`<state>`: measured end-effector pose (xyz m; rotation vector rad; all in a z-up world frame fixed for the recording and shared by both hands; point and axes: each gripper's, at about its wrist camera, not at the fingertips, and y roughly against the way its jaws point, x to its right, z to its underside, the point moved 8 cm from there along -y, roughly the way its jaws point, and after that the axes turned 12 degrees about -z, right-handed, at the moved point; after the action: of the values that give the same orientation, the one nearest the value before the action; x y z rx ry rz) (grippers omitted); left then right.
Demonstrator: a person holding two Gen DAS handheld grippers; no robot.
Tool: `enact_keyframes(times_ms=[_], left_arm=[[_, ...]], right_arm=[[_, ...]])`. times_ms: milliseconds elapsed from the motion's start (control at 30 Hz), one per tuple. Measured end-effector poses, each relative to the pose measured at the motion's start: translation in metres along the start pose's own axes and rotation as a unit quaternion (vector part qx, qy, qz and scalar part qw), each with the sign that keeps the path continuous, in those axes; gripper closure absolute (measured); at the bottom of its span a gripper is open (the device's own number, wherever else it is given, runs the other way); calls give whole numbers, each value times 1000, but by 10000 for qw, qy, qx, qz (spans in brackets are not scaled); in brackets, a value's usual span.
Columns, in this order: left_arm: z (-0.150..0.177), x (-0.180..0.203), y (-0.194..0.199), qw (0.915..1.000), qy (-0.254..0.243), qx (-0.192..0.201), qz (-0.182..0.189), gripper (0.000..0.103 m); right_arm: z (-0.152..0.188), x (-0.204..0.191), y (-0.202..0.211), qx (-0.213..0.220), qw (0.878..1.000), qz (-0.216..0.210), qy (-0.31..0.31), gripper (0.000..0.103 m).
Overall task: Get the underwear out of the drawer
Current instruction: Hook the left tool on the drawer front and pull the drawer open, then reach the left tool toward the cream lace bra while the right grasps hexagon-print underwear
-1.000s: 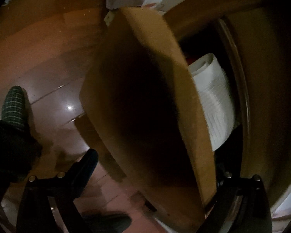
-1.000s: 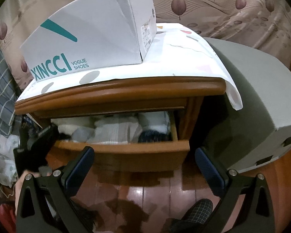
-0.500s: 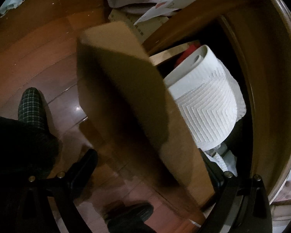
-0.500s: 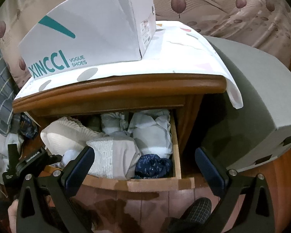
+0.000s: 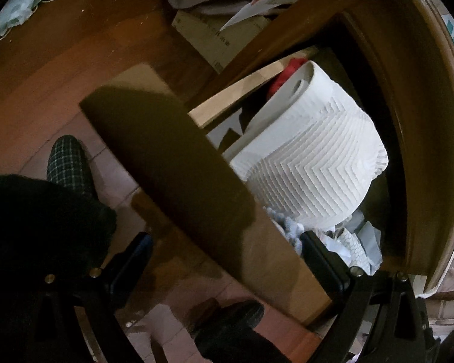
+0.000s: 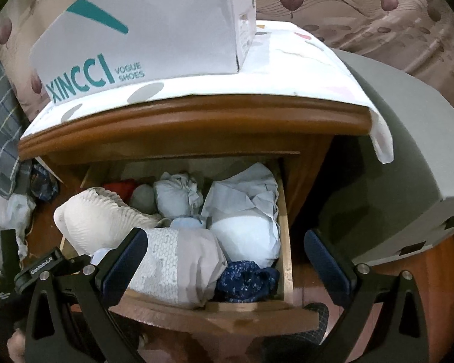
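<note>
1. Now the left claw (image 5: 227,260) straddles the drawer front (image 5: 178,181), one finger outside and one inside; whether it pinches the board or merely hooks it I cannot tell.
2. Wide open and empty, the right claw (image 6: 227,260) hovers over the drawer (image 6: 283,227).
3. A second ago the drawer showed only a slit; it is now pulled well out, so opening looks done and picking can begin.
4. Underwear lies inside: a grey bundle (image 6: 181,266) nearest, a navy piece (image 6: 245,278) beside it, white bundles (image 6: 245,236) behind.
5. A ribbed white item (image 5: 311,163) hides the left corner; a red scrap (image 6: 119,187) peeks out, its kind unclear.
</note>
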<state>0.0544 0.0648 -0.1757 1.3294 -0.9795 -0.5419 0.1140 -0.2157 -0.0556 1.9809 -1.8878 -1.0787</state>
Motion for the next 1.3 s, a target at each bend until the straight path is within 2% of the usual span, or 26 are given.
enact_keyframes(times_ms=[167, 367, 433, 533, 733, 967, 1067, 1133, 1300], left_arm=[[-15, -3, 3, 9998, 40, -196, 11, 2], [-21, -4, 10, 9997, -99, -179, -93, 3], [-19, -2, 13, 9990, -331, 88, -288, 3], [-26, 7, 26, 9910, -831, 665, -811, 4], [-28, 28, 52, 9756, -1345, 1256, -1196, 5], [-20, 35, 86, 9629, -1855, 1544, -1203, 5], [-20, 27, 97, 9661, -1923, 1345, -1075, 5], [-24, 28, 106, 9631, -1977, 1431, -1134, 5], [-34, 28, 126, 9599, -2180, 1409, -1063, 5]], right_arm=[[5, 0, -13, -299, 9995, -60, 33, 0], [16, -9, -32, -756, 9968, -131, 211, 0], [20, -11, -38, -896, 9955, -247, 184, 0], [26, -11, -47, -1115, 9927, -452, 0, 0], [34, -12, -56, -1294, 9898, -577, -125, 0], [34, -18, -56, -1400, 9870, -763, -212, 0], [36, -23, -57, -1574, 9819, -1003, -336, 0], [36, -26, -58, -1681, 9793, -1057, -399, 0], [39, -27, -68, -2196, 9716, -781, -402, 0]])
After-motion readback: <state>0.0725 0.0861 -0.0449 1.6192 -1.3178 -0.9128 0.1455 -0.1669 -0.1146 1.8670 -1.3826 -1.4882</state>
